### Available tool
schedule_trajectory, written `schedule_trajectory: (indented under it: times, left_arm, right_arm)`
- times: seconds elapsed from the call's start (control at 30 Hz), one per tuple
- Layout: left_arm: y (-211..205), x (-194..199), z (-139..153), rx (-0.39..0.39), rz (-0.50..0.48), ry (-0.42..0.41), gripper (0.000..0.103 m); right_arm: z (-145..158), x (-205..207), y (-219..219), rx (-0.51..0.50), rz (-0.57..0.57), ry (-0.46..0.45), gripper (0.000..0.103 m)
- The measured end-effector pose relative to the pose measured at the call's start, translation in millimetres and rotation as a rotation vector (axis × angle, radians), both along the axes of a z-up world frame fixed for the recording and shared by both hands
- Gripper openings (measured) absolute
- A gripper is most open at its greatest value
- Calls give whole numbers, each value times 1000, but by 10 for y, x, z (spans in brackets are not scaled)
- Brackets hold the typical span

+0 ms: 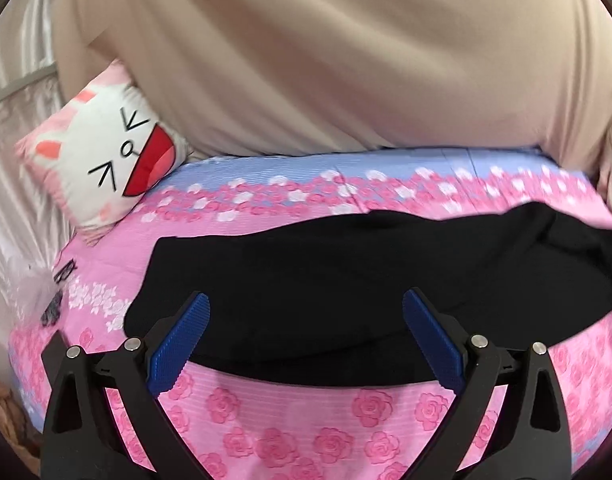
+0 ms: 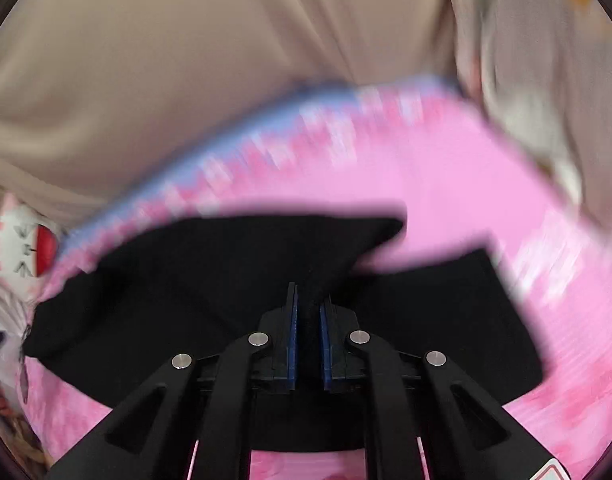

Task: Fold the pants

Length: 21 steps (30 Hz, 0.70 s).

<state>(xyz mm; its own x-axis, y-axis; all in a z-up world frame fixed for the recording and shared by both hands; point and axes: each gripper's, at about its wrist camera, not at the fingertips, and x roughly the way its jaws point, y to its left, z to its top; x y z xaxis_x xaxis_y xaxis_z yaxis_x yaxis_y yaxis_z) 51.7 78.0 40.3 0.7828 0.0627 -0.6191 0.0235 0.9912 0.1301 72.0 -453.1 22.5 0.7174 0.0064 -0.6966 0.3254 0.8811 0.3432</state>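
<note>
Black pants (image 1: 306,260) lie spread across a pink rose-print bedsheet (image 1: 306,412). My left gripper (image 1: 306,306) is open wide above the near edge of the pants, and its blue pads (image 1: 186,340) hold nothing. In the blurred right wrist view the pants (image 2: 186,280) show a folded-over flap and a second dark panel at the right. My right gripper (image 2: 309,294) is shut on a raised pinch of the black cloth, which stands up between its blue pads (image 2: 292,332).
A white and pink cartoon-cat pillow (image 1: 106,152) sits at the bed's far left corner, also seen as the pillow (image 2: 30,248). A large beige cloth (image 1: 306,60) hangs behind the bed. Pale curtain (image 1: 10,100) at the left. Bare sheet (image 2: 485,200) lies right of the pants.
</note>
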Motion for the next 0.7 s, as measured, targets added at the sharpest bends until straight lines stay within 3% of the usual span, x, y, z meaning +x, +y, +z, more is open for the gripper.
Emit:
schedule_trajectory:
  times: [0.03,0.1,0.17,0.2,0.3,0.37,0.4,0.47,0.53,0.6,0.7]
  left_arm:
    - [-43,-16,-34,10,-7,4,96]
    - [-57,-2,-110,5,-12,27,96]
    - [-12,52,-231,-17,-10,68,96]
    - [4,77,-287,-25,-6,86,96]
    - [31,176,-487,-45,3,149,96]
    - [55,227,-566,-55,11,179,96]
    - [68,239,-582,-57,12,185,96]
    - [158,270,-597,-58,35,208,96]
    - [272,266,-568,-69,59,208,96]
    - [397,228,-527,-84,83,196,96]
    - [517,177,-475,-84,120,171,96]
  right_arm:
    - [336,-187,-37,-32,-1,-75,8]
    - [679,-498,-179,-70,-41,-132,8]
    - [732,-701,-380,-156,-97,-89,8]
    - [665,-723,-453,-171,-99,-51,10]
    - [-55,-742,-816,-85,-111,148,14]
    - [-574,-754,-940,-146,-194,342,14]
    - [-656,-784,-965,-159,-220,347,14]
    - [-546,-916,-962,-127,-291,260,16]
    - [-270,-969,-783,-182,-335,191,20]
    - [158,-842,-186,-316,-201,101,21]
    - [371,-549,743,-306,75,38,23]
